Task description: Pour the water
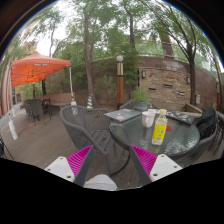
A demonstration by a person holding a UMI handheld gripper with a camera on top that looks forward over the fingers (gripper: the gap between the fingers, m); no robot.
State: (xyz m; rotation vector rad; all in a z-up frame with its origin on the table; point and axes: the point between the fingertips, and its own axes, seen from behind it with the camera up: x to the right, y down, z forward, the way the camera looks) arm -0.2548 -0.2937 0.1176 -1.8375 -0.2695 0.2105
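Pink pads (80, 158) are seen on the two fingers nearest the camera, and the gripper (112, 165) is held wide apart with nothing between its fingers. Beyond them a round glass table (150, 145) is set on a patio, and a mesh chair (85, 128) is placed just ahead of the left finger.

Trouble could be caused by the approach: the bottle (160, 127), tall and narrow with a yellow body, could be tipped if it is struck by one finger before both are closed on it, and water could then be spilled over the glass top. A white cup (148, 118) stands just beside the bottle and could be knocked as well.

Relative to the gripper, the bottle is found well beyond the fingers and off toward the right one, upright on the table, not yet reached. An orange umbrella (38, 68) is seen far off.
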